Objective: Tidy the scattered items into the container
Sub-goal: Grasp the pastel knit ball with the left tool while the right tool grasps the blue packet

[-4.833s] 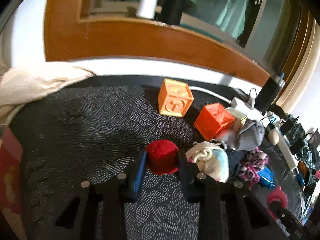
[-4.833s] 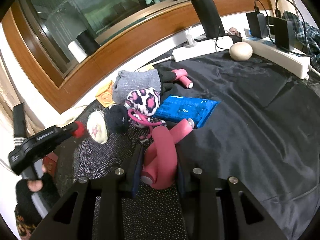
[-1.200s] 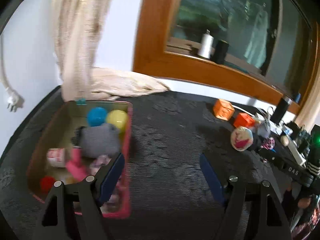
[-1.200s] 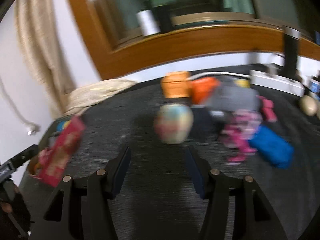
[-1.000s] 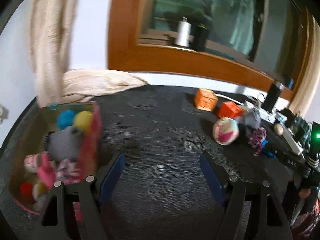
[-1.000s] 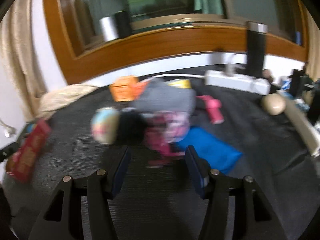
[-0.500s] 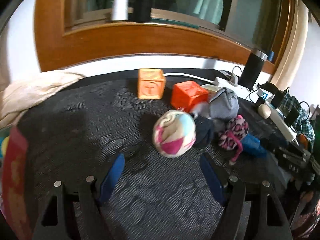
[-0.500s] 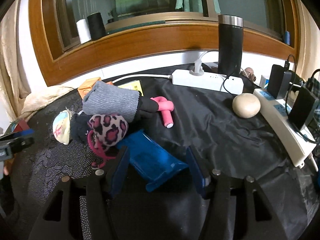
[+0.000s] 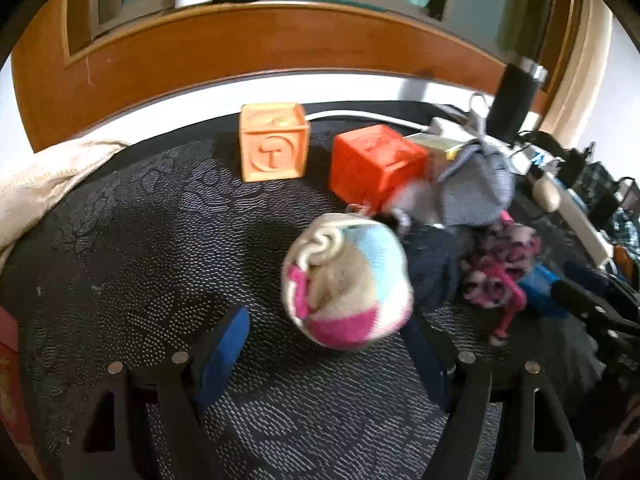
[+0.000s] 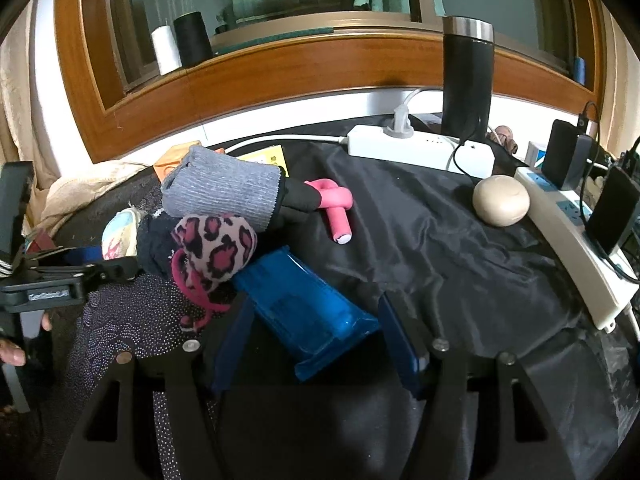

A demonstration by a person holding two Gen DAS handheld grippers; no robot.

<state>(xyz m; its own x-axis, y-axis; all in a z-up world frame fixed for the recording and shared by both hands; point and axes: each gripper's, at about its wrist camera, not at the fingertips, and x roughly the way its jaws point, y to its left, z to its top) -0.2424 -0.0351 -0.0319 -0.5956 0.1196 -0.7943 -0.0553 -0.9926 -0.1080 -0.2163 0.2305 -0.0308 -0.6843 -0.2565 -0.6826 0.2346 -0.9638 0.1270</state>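
Observation:
A rolled pastel sock ball (image 9: pixel 346 284) lies on the dark cloth between the fingers of my left gripper (image 9: pixel 324 328), nearer the right finger; the jaws stand open and do not press it. Behind it sit an orange block (image 9: pixel 274 148), a red block (image 9: pixel 374 164), a grey sock (image 9: pixel 476 188) and a leopard-print sock (image 9: pixel 500 264). In the right wrist view a blue plastic packet (image 10: pixel 304 308) lies between the open fingers of my right gripper (image 10: pixel 316 312), ungripped. Only an edge of the red container (image 9: pixel 8 360) shows at far left.
A pink toy (image 10: pixel 336 208) and a beige oval object (image 10: pixel 500 200) lie on the black cloth. White power strips (image 10: pixel 416 146) with plugs and chargers, and a black tumbler (image 10: pixel 466 76), line the back and right. A person's hand holds the left gripper (image 10: pixel 80 276).
The left gripper swung from over the red container to the pile and dropped around the sock ball. The right gripper closed in on the blue packet, its jaws a little wider.

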